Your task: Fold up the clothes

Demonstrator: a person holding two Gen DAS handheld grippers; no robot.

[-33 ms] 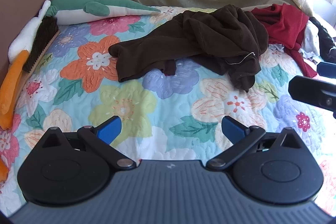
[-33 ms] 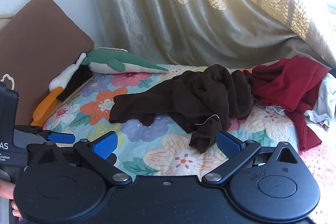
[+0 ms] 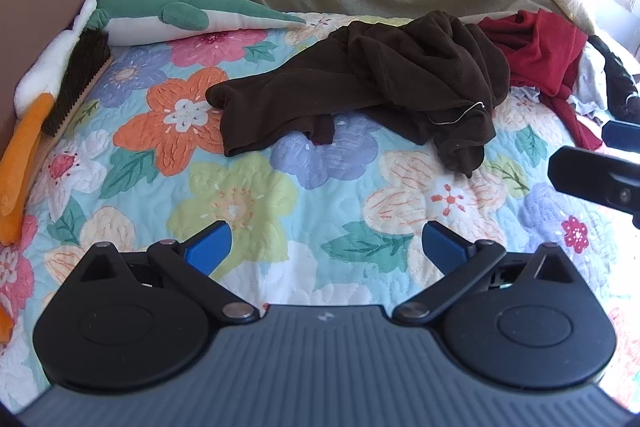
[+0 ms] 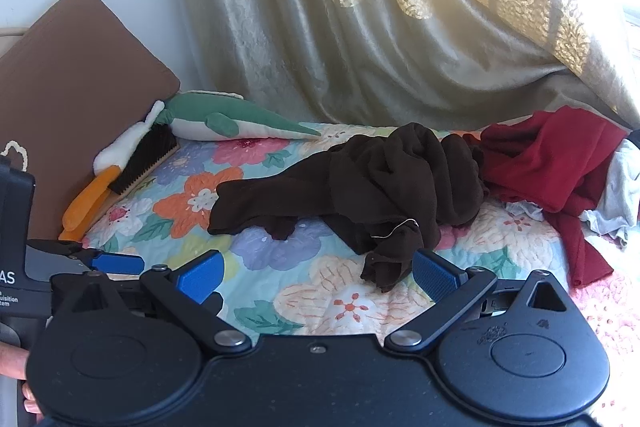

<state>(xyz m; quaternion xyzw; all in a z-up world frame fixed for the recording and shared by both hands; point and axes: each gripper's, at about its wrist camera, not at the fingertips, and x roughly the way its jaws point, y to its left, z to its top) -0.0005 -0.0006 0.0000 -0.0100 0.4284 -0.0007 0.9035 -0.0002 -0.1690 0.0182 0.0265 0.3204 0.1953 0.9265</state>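
A: We log both tongs as spread wide and empty. The left tongs (image 3: 326,247) hang over bare quilt (image 3: 256,187); the right tongs (image 4: 318,273) sit just short of the lowest corner of the brown garment (image 4: 360,195).

B: Agreed. Where do we place the garment itself?

A: Crumpled on the bed, mid-quilt — one long piece stretched toward the orange flower, the bulk bunched at the far side. A pale thread (image 3: 460,113) lies on it.

B: And beside it?

A: A red garment (image 4: 552,159) touching its right edge, with grey cloth (image 4: 616,195) beyond. A green plush toy (image 3: 180,15) and a brush (image 3: 78,79) lie by the brown cushion (image 4: 76,83) — well apart from the clothes. The curtain (image 4: 380,27) hangs behind.
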